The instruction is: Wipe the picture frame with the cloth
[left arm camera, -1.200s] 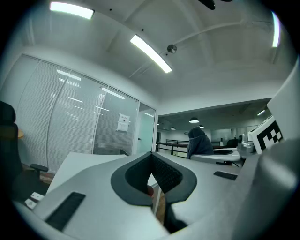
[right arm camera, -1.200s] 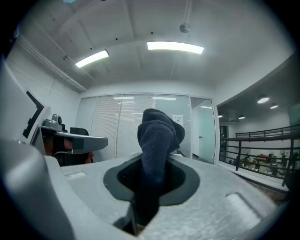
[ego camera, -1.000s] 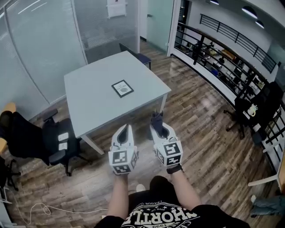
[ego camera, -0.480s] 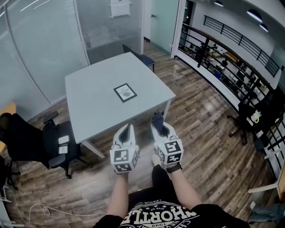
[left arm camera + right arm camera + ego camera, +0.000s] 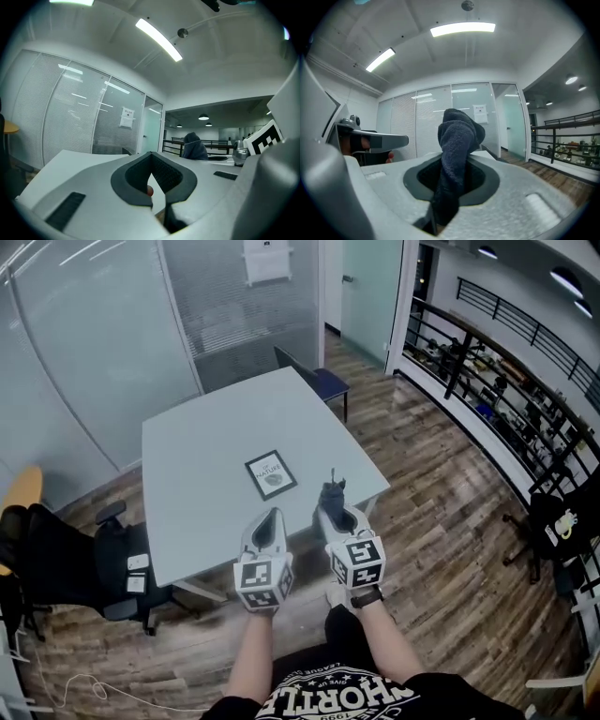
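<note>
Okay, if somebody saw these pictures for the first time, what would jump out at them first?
Probably the right hand-held gripper, low in the middle of the head view, shut on a dark cloth that sticks up past its jaws. The left hand-held gripper beside it is shut on nothing. Just beyond them, a small picture frame lies flat on the grey table.

The cloth (image 5: 457,140) is dark, nubbly terry; the worktop (image 5: 202,474) smooth matt grey; the floor (image 5: 450,521) glossy wood planks.
</note>
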{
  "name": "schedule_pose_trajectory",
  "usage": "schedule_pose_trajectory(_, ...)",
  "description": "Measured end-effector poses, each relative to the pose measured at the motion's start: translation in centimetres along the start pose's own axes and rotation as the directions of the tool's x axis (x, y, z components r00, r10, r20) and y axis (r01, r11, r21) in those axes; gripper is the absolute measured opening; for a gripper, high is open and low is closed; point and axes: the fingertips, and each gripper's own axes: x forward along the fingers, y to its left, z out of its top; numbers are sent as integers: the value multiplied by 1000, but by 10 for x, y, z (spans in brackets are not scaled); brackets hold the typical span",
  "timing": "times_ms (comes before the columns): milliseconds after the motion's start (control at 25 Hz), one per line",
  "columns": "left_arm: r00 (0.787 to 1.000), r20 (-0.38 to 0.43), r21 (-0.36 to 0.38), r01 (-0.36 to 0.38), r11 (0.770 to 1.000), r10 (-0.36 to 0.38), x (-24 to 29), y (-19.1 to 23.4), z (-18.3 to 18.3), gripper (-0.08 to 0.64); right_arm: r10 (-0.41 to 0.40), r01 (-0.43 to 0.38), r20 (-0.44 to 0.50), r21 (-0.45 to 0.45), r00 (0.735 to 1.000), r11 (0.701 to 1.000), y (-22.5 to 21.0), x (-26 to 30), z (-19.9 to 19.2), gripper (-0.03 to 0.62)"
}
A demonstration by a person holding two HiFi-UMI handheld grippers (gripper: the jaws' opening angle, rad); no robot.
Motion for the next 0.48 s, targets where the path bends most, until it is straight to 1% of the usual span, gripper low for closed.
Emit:
schedule_pose_trajectory(120,999,-6,-12,-40,999,40,58,4,9,-6,53,-53,-19,-6,998,999,-39,49,9,72)
schedule_pose_trajectory(280,995,-12,-33,-94,995,94,128,20,19,-6,128,-128,12,50,992,991,-79,114,29,72)
schedule_pose_trajectory(360,992,-11,-34,-128,991,128,157,29,21,-6,167,-168,19,63,986,984,-97,144,36,72)
schedule_pose_trajectory(480,982,-11,-45,-190,981,190,192,42,24,-6,202,-202,-1,55,979,978,-121,184,40,72)
